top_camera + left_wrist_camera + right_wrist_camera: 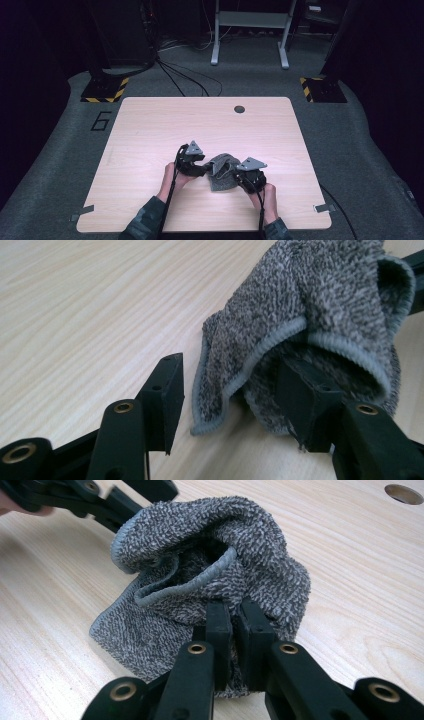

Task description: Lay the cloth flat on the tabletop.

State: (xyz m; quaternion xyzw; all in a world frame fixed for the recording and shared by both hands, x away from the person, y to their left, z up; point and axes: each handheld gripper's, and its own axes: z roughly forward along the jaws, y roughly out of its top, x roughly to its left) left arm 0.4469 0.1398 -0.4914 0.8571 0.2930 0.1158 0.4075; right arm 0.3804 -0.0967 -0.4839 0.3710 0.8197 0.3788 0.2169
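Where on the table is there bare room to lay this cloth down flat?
The far half of the table, between the cloth and the round hole, is bare, as are the strips along the left and right edges. The near middle is crowded: both claws flank the cloth.

The high view looked forward and down from six o'clock over the whole pale wooden table [150, 130]. Both gripper views sat low and close, facing each other across the crumpled grey terry cloth [223, 172] [310, 305] [210, 565], which all three shared.
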